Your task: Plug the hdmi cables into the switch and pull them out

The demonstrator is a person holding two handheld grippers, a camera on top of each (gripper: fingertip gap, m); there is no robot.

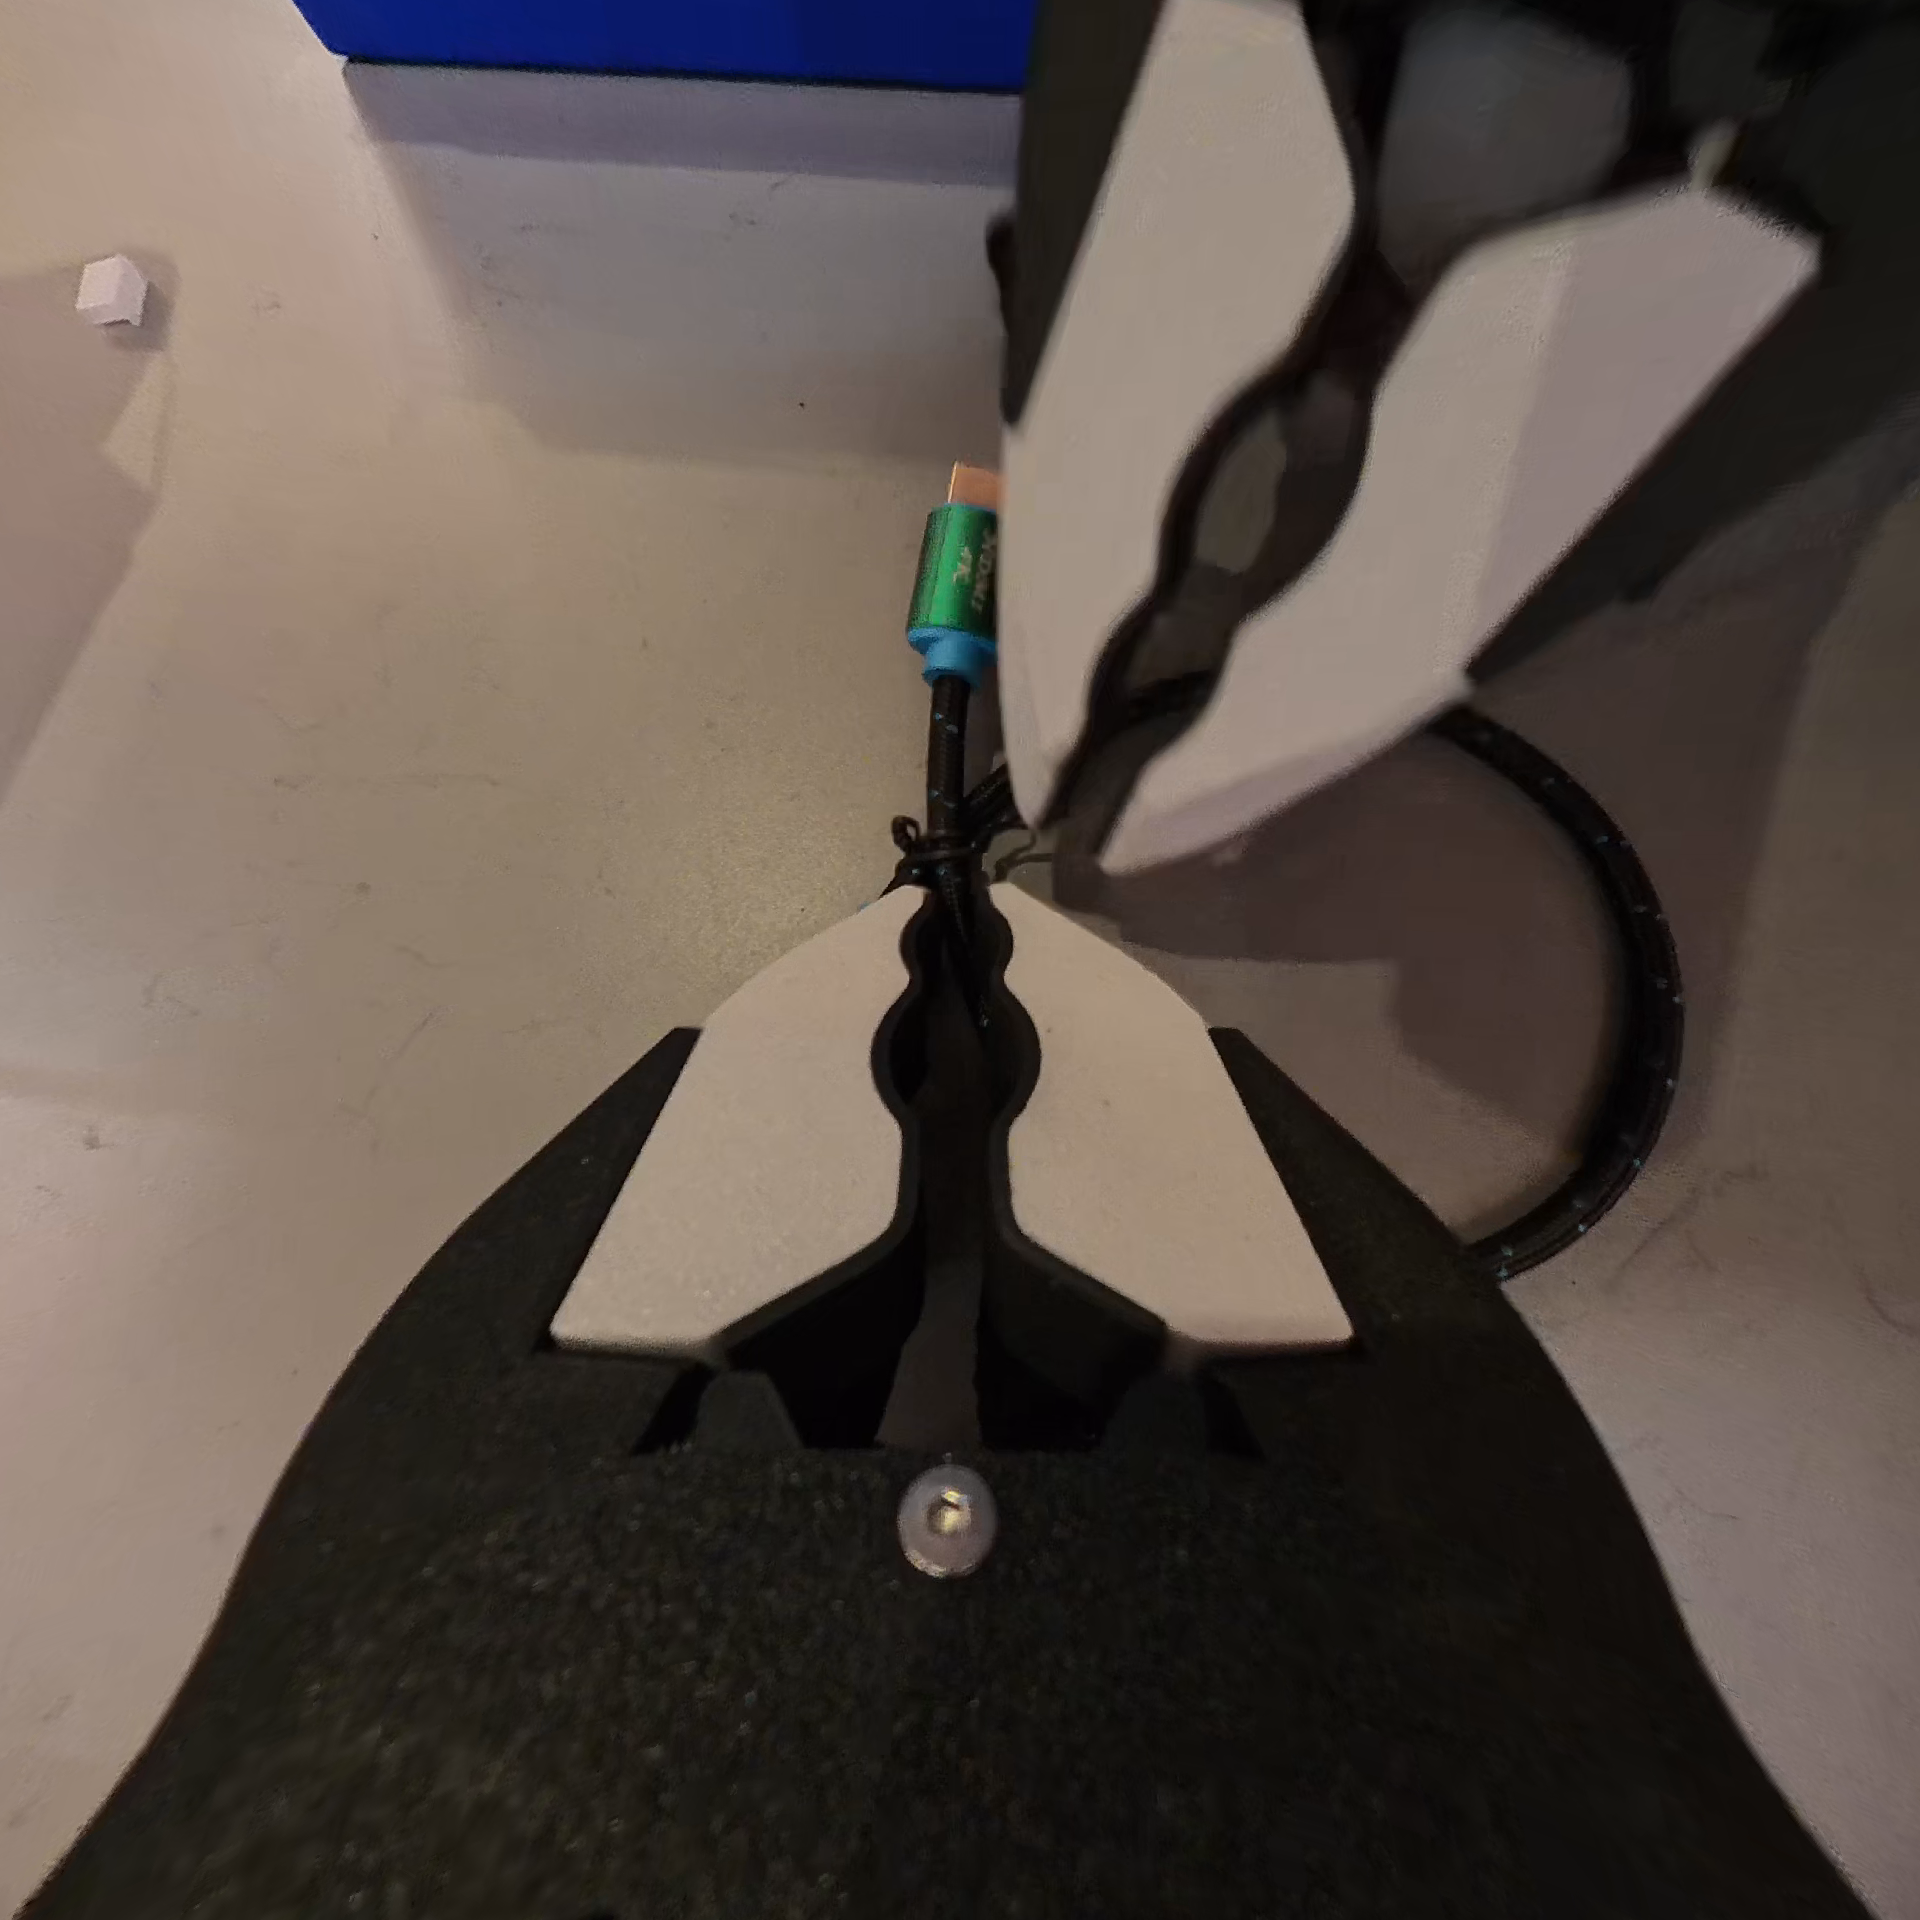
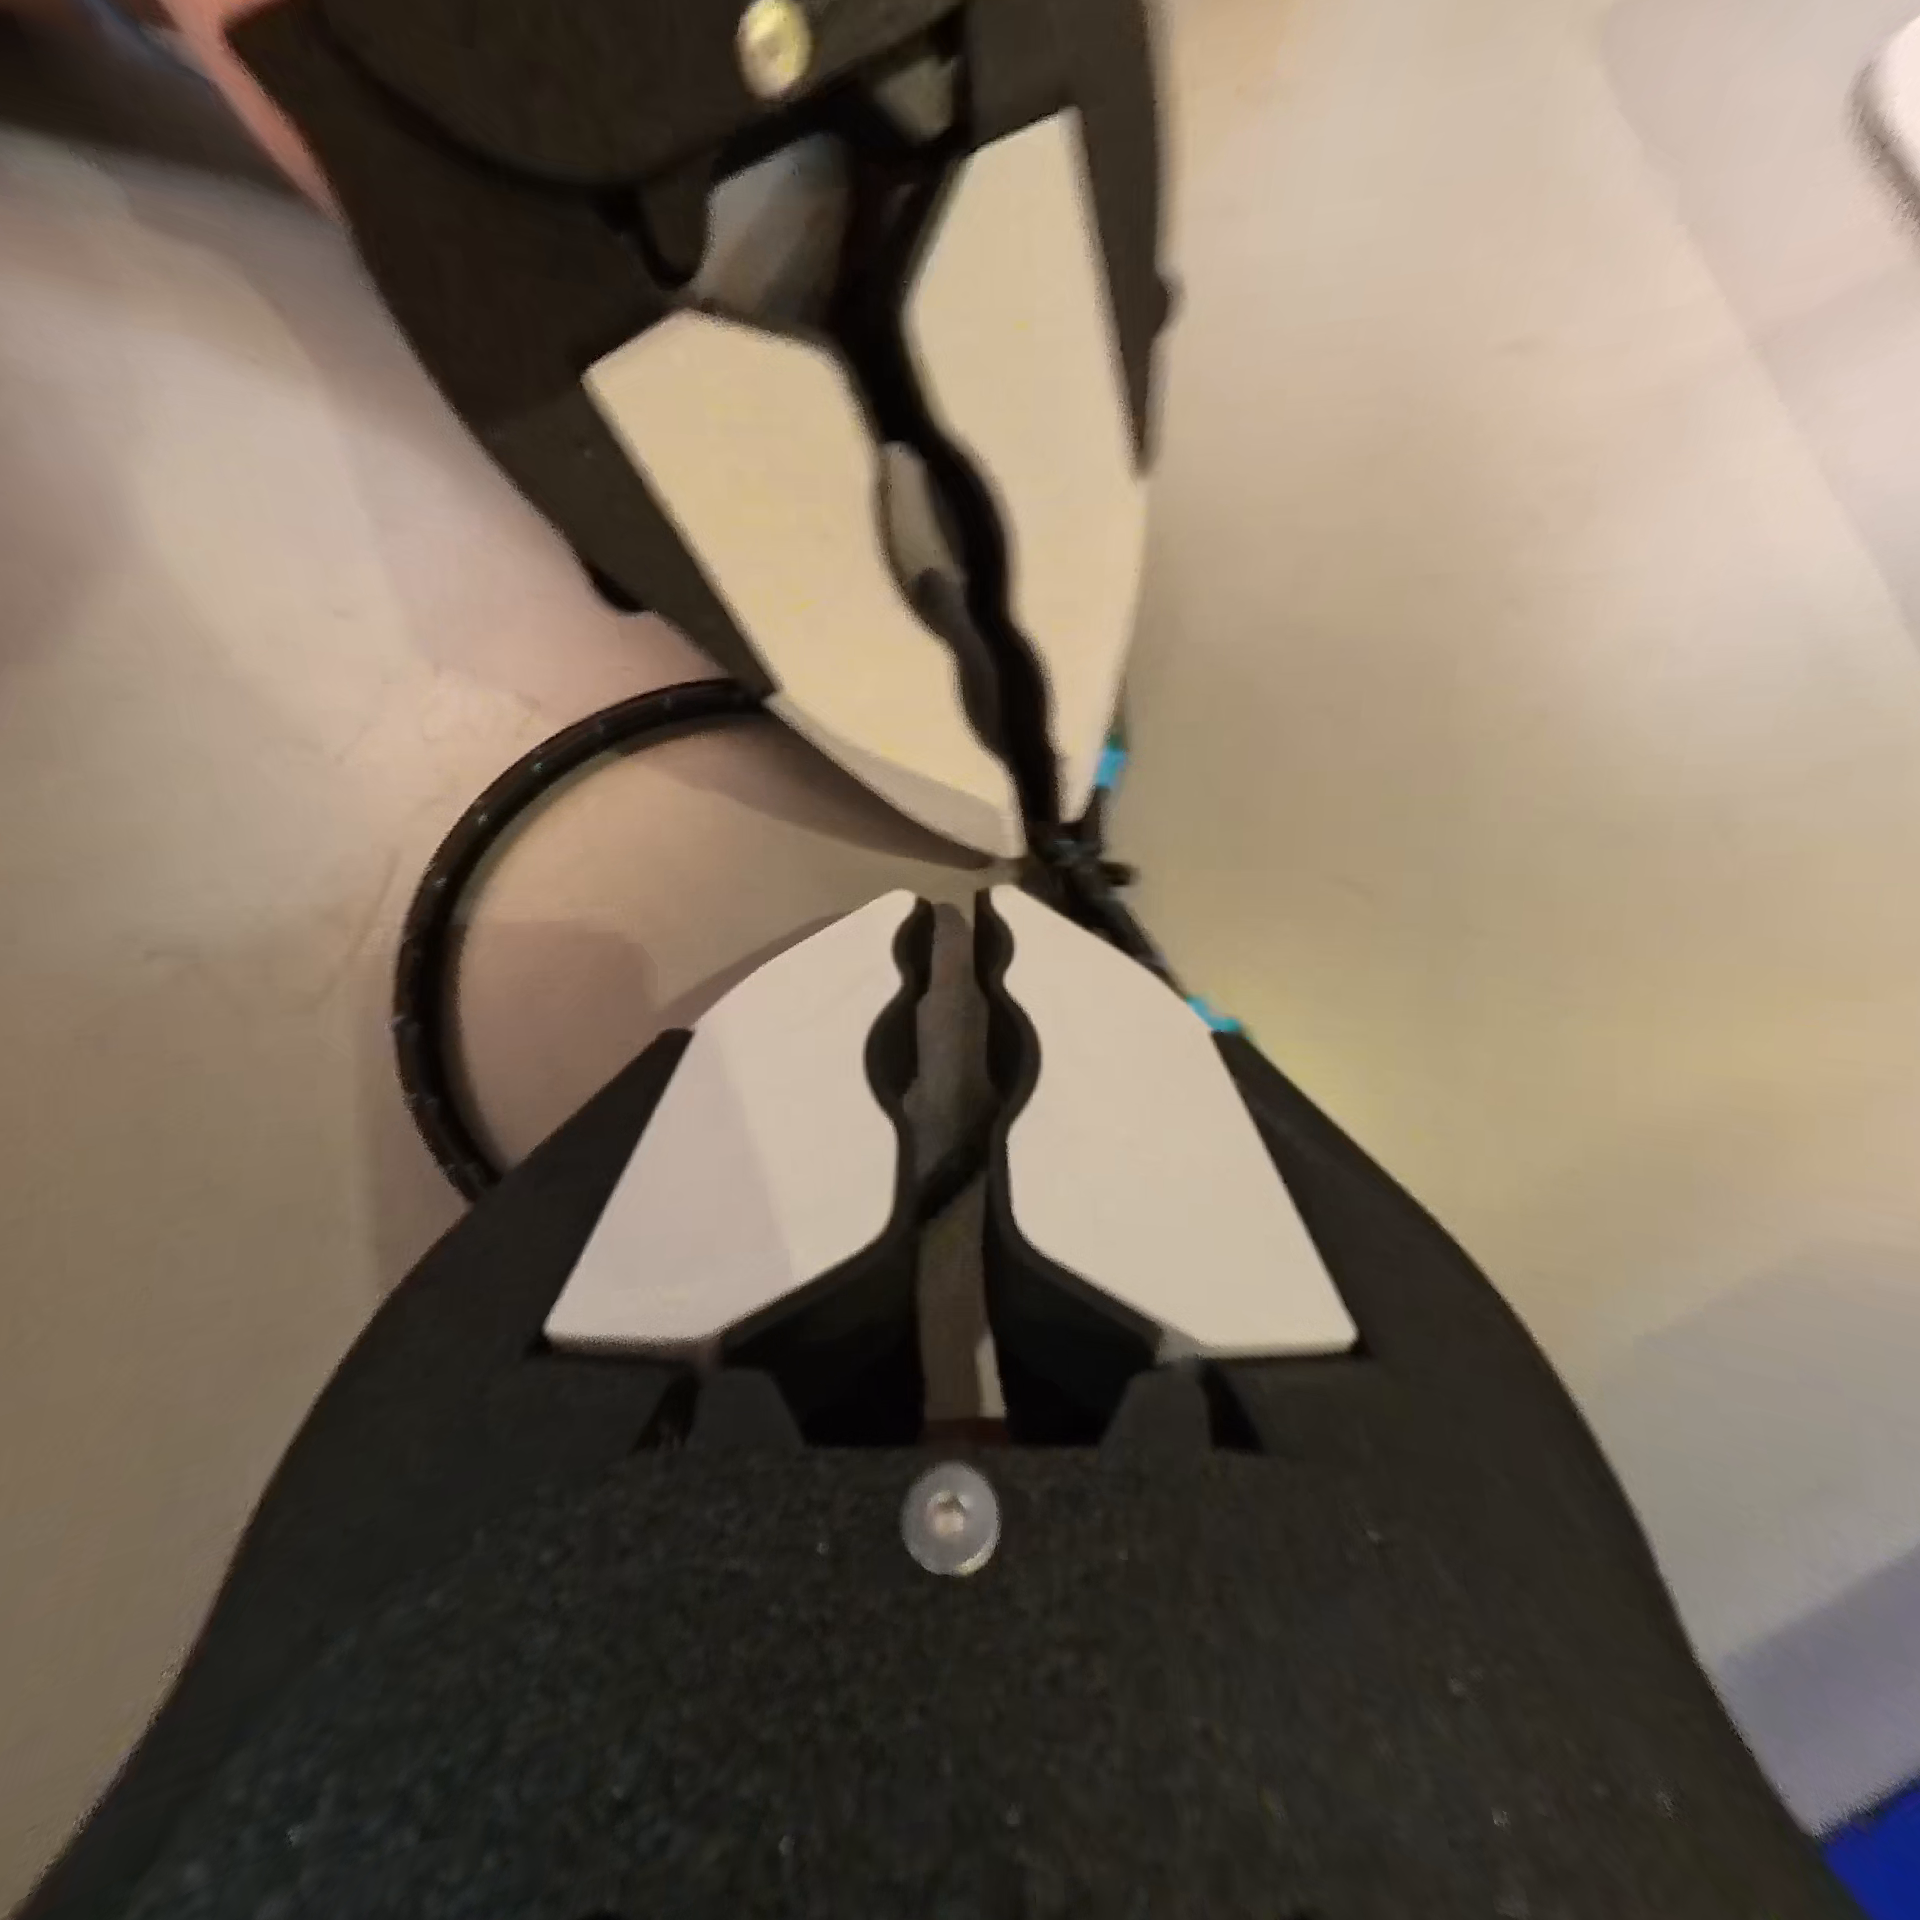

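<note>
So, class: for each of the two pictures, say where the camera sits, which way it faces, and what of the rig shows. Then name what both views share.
Left wrist view: sits on the left gripper, looks forward and down at the table; its own fingers are closed on the bundled HDMI cable, the green plug beyond.
Right wrist view: sits on the right gripper, facing the left gripper almost tip to tip.
Shared: both show the other gripper, the cable loop and the wire tie.
</note>
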